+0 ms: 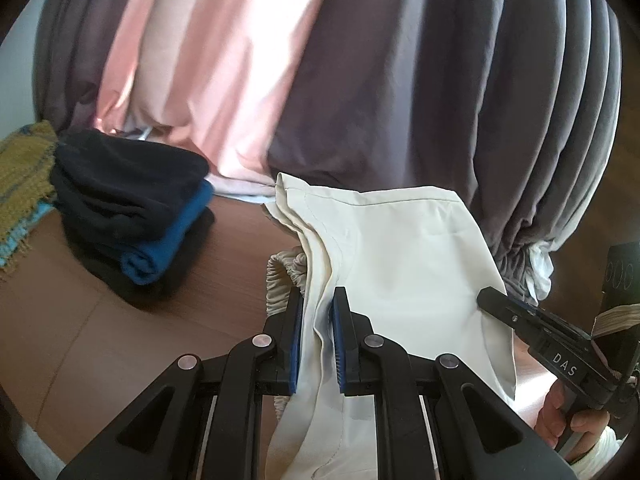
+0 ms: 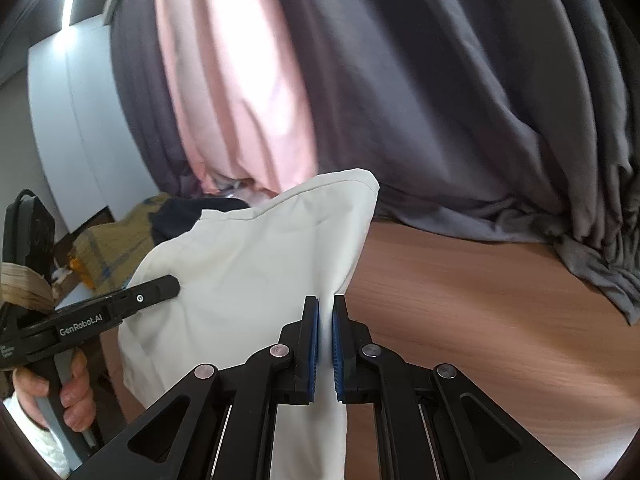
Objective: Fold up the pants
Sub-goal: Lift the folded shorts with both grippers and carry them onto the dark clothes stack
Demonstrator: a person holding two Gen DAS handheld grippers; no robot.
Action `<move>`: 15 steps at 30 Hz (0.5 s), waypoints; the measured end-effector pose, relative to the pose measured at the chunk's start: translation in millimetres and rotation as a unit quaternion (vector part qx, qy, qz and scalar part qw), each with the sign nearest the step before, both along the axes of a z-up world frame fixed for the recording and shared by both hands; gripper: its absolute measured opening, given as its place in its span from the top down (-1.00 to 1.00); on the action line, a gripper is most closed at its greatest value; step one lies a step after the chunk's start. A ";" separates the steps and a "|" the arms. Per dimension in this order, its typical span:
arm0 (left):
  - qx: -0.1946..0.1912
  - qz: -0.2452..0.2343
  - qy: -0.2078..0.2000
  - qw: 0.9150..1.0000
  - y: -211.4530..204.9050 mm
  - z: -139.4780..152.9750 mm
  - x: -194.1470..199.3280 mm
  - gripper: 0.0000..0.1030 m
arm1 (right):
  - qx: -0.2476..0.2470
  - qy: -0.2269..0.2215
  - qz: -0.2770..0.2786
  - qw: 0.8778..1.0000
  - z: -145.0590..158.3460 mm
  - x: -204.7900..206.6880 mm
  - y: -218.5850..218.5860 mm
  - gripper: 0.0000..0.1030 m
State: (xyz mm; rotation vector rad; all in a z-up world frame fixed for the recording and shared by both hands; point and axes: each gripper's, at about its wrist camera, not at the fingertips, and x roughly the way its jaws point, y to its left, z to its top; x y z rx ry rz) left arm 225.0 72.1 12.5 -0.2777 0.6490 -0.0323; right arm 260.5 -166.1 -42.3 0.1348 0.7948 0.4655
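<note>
The cream pants (image 1: 396, 248) hang lifted above the brown table (image 1: 100, 340), held between both grippers. My left gripper (image 1: 318, 300) is shut on the pants near the gathered elastic waistband (image 1: 282, 276). My right gripper (image 2: 325, 308) is shut on the pants' other edge (image 2: 260, 264). Each gripper shows in the other's view: the right one at the cloth's right edge (image 1: 492, 296), the left one at the cloth's left side (image 2: 168, 282). The cloth's lower part drops out of sight below the fingers.
A stack of folded dark and blue clothes (image 1: 132, 216) lies on the table at left, next to a yellow woven cloth (image 1: 24, 176). Grey and pink curtains (image 1: 280, 60) hang behind the table. A grey cloth (image 2: 600, 256) drapes onto the table's far right.
</note>
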 end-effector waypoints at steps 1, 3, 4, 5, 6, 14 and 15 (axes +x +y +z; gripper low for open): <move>0.001 0.001 -0.003 1.000 4.7 2.1 -2.9 0.72 | 0.001 -0.003 0.002 1.000 2.0 -0.8 4.3 0.85; 0.004 0.001 -0.010 1.000 17.1 6.2 -8.2 0.72 | 0.003 -0.006 0.005 1.000 5.9 -2.1 14.1 0.85; 0.007 0.000 -0.014 1.000 25.8 8.5 -9.8 0.72 | 0.004 -0.007 0.004 1.000 7.4 -2.3 19.7 0.85; 0.008 -0.003 -0.017 1.000 31.5 10.0 -10.9 0.72 | 0.006 -0.007 0.004 1.000 8.8 -2.2 26.4 0.85; 0.008 -0.006 -0.019 1.000 38.1 11.2 -11.3 0.72 | 0.005 -0.009 0.005 1.000 10.0 -2.1 36.4 0.85; 0.008 -0.068 -0.033 0.997 126.5 28.8 12.3 0.73 | -0.003 -0.016 -0.044 0.999 14.1 3.2 109.5 0.85; 0.009 -0.076 -0.037 0.996 136.4 31.2 15.5 0.73 | -0.006 -0.018 -0.053 0.998 14.1 4.7 121.8 0.85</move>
